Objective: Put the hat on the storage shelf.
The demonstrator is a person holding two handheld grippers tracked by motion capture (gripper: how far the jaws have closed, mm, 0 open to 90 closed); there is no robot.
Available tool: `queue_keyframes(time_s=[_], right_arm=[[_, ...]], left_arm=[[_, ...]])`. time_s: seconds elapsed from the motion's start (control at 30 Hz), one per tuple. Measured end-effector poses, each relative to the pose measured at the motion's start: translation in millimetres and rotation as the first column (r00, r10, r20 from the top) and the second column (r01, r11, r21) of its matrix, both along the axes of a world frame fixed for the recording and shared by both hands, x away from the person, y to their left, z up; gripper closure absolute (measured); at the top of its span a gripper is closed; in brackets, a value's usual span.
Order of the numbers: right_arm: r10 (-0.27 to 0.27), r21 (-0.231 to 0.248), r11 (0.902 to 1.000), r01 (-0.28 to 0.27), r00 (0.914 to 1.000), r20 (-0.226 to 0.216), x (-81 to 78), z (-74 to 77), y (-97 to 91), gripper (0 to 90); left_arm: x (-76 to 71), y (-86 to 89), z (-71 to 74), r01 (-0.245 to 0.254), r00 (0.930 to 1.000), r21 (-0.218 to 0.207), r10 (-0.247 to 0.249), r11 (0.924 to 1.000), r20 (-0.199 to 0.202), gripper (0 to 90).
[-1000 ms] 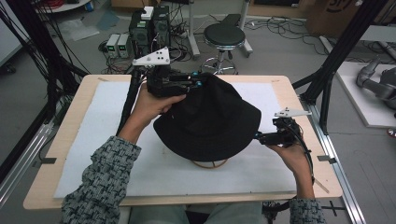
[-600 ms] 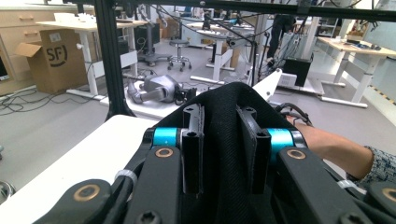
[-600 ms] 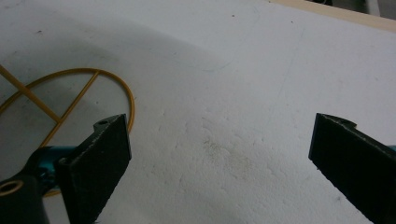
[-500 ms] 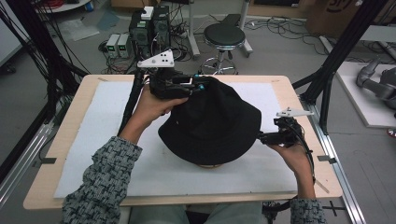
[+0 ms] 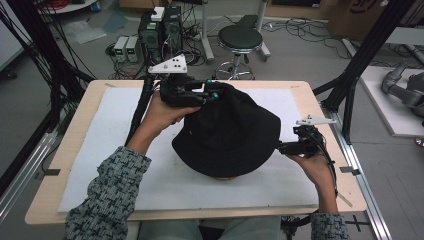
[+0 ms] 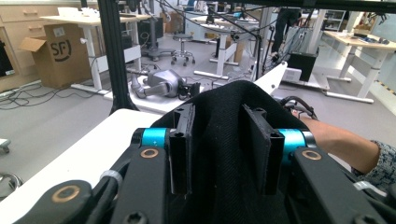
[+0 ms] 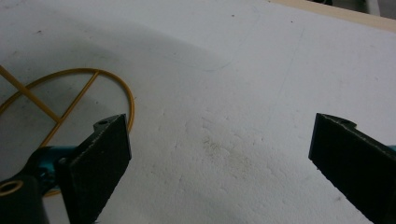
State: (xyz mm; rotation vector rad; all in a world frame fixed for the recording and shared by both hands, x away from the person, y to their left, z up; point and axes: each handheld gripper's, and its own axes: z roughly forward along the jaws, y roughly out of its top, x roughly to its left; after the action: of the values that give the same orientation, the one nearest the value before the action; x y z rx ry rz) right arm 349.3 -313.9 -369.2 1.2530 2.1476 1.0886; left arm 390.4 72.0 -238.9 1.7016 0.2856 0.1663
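Note:
A black bucket hat (image 5: pixel 230 132) sits over a yellow wire ring stand (image 5: pixel 218 176) in the middle of the white mat. My left gripper (image 5: pixel 209 95) is at the hat's far left edge, shut on its fabric. The black cloth (image 6: pixel 219 140) runs between the jaws of that gripper (image 6: pixel 217 149). My right gripper (image 5: pixel 283 148) is at the hat's right rim, low over the mat. Its jaws stand wide apart, and the gripper (image 7: pixel 219 158) has only bare mat between them. The yellow ring (image 7: pixel 70 93) lies to its left.
The white mat (image 5: pixel 100 150) covers a wooden table (image 5: pixel 60 165). Black frame posts (image 5: pixel 367 55) rise at the right and left. A stool (image 5: pixel 240 40) and computer boxes (image 5: pixel 160 30) stand on the floor beyond the far edge.
The hat and my left gripper have shifted slightly to the right. The right gripper has stayed about where it was.

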Motion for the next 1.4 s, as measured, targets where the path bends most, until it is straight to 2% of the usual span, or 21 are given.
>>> queue_keyframes(time_s=[0.33,0.47,0.67,0.93,1.13,1.4], right_arm=[[0.002,0.0,1.0,-0.002,1.0,-0.003,0.3,-0.1,-0.1,5.3],[0.002,-0.004,1.0,-0.002,1.0,-0.002,0.5,-0.1,0.5,5.3],[0.005,-0.004,1.0,-0.005,1.0,-0.002,0.8,-0.4,0.5,5.2],[0.007,-0.003,1.0,-0.007,1.0,-0.002,0.9,-0.6,1.1,5.2],[0.007,-0.003,1.0,-0.007,1.0,-0.005,0.8,-0.6,1.1,5.2],[0.007,-0.002,1.0,-0.007,1.0,-0.005,0.9,-0.7,0.9,5.2]], left_arm=[[0.0,2.2,-3.0,0.015,0.9999,-0.012,-0.015,0.9998,-0.008,58.2],[-0.9,0.5,-3.1,0.017,0.9999,-0.011,-0.017,0.9998,-0.001,60.1],[-1.9,-4.5,-3.3,0.023,0.9996,-0.006,-0.023,0.9997,0.014,68.4],[-2.0,-10.0,-2.6,0.022,0.9996,-0.004,-0.022,0.9997,0.016,67.9],[-2.4,-11.5,-2.2,0.016,0.9998,0.002,-0.016,0.9999,0.008,59.7],[-2.6,-6.8,-1.4,0.006,0.9998,0.009,-0.006,0.9999,0.019,54.0]])
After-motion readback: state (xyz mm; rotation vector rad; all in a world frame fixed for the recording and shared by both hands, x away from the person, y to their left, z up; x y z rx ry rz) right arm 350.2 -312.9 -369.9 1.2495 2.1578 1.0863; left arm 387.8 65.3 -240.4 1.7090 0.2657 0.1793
